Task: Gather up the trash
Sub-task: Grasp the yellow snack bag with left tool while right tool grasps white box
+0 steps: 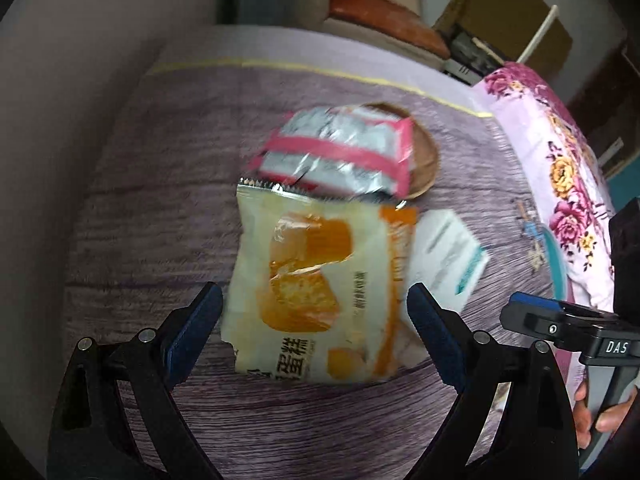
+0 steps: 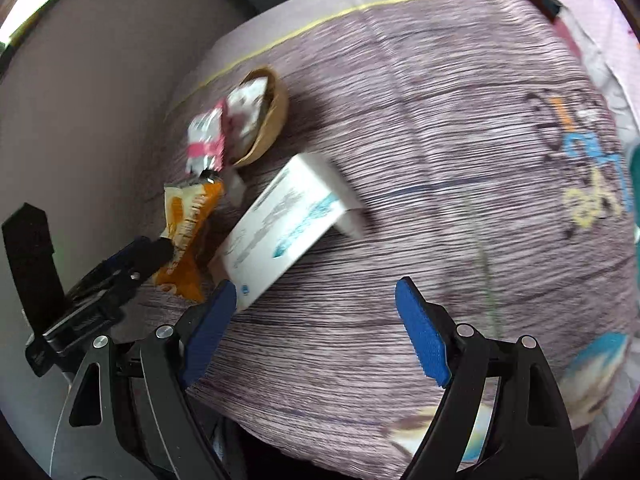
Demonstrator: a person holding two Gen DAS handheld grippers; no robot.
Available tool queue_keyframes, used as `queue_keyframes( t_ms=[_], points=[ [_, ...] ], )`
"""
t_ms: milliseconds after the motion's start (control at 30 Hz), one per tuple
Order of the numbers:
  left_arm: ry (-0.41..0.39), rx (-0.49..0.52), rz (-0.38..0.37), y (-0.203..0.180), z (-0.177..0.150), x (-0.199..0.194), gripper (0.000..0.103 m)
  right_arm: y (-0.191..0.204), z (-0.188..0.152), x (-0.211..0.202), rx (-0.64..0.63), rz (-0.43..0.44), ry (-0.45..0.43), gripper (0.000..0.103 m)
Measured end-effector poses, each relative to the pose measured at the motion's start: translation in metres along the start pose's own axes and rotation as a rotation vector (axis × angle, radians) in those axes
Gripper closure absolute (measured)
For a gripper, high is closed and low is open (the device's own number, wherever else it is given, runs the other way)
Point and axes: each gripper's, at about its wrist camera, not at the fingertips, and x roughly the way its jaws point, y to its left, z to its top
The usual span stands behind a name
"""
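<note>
A torn cream-and-orange cake wrapper [image 1: 312,272] lies flat on the purple striped bedsheet [image 1: 160,200]. My left gripper [image 1: 314,312] hovers over it, open, one finger at each side of the wrapper and neither pad pressing. Beyond it a silver-and-pink foil wrapper [image 1: 340,152] rests across a brown bowl [image 1: 424,156]. A white box [image 1: 448,256] lies to the right. In the right wrist view my right gripper [image 2: 316,296] is open over bare sheet, its left finger beside the white box [image 2: 280,220]. The orange wrapper [image 2: 188,216] and foil wrapper [image 2: 208,136] lie further left.
A flowered pink quilt [image 1: 560,152] is bunched along the right of the bed. A plain wall [image 1: 60,120] runs on the left. Cushions [image 1: 376,12] and a cardboard box [image 1: 500,12] stand beyond the far edge. A hand [image 1: 604,420] holds the right gripper's handle.
</note>
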Motion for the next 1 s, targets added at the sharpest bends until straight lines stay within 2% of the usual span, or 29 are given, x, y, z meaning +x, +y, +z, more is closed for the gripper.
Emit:
queue_keyframes(
  t_ms=[233, 467, 500, 567, 733, 867, 933, 967, 1000],
  points=[
    [0.020, -0.034, -0.011, 0.024, -0.010, 0.007, 0.009, 0.014, 0.011, 0.025, 0.010, -0.011, -0.007, 0.030],
    [-0.021, -0.047, -0.012, 0.045, -0.012, -0.005, 0.009, 0.025, 0.022, 0.044, 0.014, -0.019, -0.049, 0.032],
    [-0.030, -0.036, -0.005, 0.047, -0.011, -0.007, 0.009, 0.026, 0.022, 0.048, 0.014, -0.011, -0.051, 0.036],
    [-0.040, -0.016, 0.007, 0.048, -0.009, -0.010, 0.009, 0.027, 0.022, 0.055, 0.020, 0.029, -0.042, 0.060],
    [-0.055, 0.063, 0.027, 0.043, -0.001, -0.005, 0.009, 0.036, 0.028, 0.052, -0.008, 0.083, -0.062, 0.079],
    [-0.078, 0.176, 0.041, 0.027, 0.001, 0.000, 0.010, 0.043, 0.029, 0.047, -0.030, 0.095, -0.066, 0.084],
    [-0.090, 0.222, 0.054, 0.017, -0.002, 0.000, 0.022, 0.042, 0.032, 0.038, -0.049, 0.088, -0.074, 0.084],
    [-0.081, 0.232, 0.047, 0.013, -0.002, 0.002, 0.035, 0.042, 0.031, 0.035, -0.053, 0.083, -0.077, 0.084],
    [-0.075, 0.234, 0.040, 0.012, -0.003, 0.003, 0.043, 0.041, 0.030, 0.031, -0.060, 0.074, -0.081, 0.084]
  ],
)
